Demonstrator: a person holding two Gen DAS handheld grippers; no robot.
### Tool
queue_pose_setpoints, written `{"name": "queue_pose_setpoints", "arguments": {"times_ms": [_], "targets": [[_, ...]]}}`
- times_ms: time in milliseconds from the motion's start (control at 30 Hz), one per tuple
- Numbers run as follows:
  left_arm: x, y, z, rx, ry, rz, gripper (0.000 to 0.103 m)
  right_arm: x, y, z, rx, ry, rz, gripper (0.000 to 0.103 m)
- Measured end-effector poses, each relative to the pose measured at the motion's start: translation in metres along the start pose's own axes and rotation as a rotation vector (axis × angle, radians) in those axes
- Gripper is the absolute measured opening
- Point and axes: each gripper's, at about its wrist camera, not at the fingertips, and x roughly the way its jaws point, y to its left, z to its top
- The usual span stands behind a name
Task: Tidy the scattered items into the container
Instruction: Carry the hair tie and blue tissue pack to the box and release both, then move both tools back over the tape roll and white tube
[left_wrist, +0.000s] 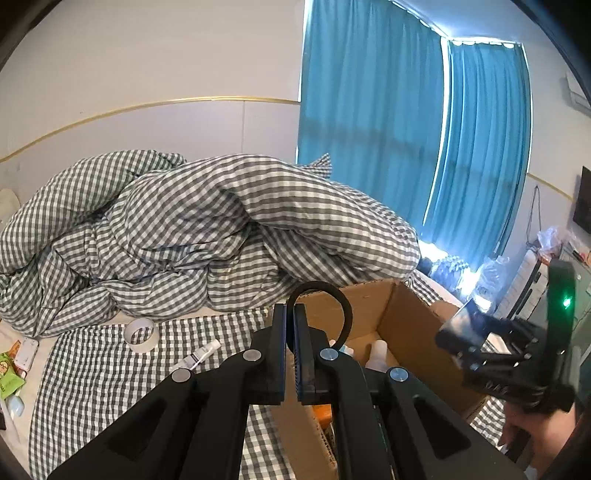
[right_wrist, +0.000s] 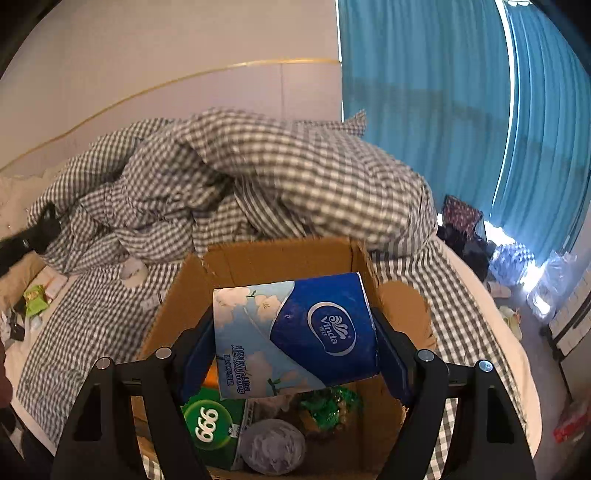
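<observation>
A blue-and-white Vinda tissue pack (right_wrist: 295, 332) is clamped between the pads of the right gripper (right_wrist: 295, 354), held right above the open brown cardboard box (right_wrist: 280, 258) where a green 666 package (right_wrist: 210, 424) is already lying. A thin black ring band (left_wrist: 325, 295) is pinched by the nearly closed left gripper (left_wrist: 290, 350) at the box's edge. A white tape roll (left_wrist: 140, 334) and a small white tube (left_wrist: 201, 355) are left out on the grey checked bedsheet (left_wrist: 92, 369).
</observation>
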Motion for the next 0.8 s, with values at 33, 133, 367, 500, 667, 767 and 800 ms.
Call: {"name": "queue_pose_setpoints", "arguments": {"times_ms": [33,133,367,500,667,767,800], "targets": [[0.002,-0.001,0.001,0.002,0.001,-0.001,0.003,0.002,-0.001,-0.001,0.001,0.004,0.001,0.077],[0.006,-0.005,0.003,0.007,0.004,-0.003,0.003,0.003,-0.004,-0.005,-0.008,0.003,-0.021,0.08],[0.017,-0.02,0.005,0.013,0.013,-0.028,0.003,-0.018,-0.016,-0.001,0.002,-0.066,-0.063,0.097],[0.025,-0.033,0.004,0.024,0.023,-0.047,0.003,-0.035,-0.029,0.001,0.024,-0.106,-0.079,0.099],[0.043,-0.055,0.001,0.036,0.052,-0.077,0.003,-0.054,-0.047,0.004,0.052,-0.14,-0.101,0.102],[0.058,-0.07,-0.002,0.052,0.076,-0.098,0.003,-0.066,-0.057,0.004,0.063,-0.155,-0.122,0.103],[0.062,-0.075,-0.003,0.059,0.081,-0.099,0.003,-0.069,-0.06,0.004,0.067,-0.16,-0.125,0.103]]}}
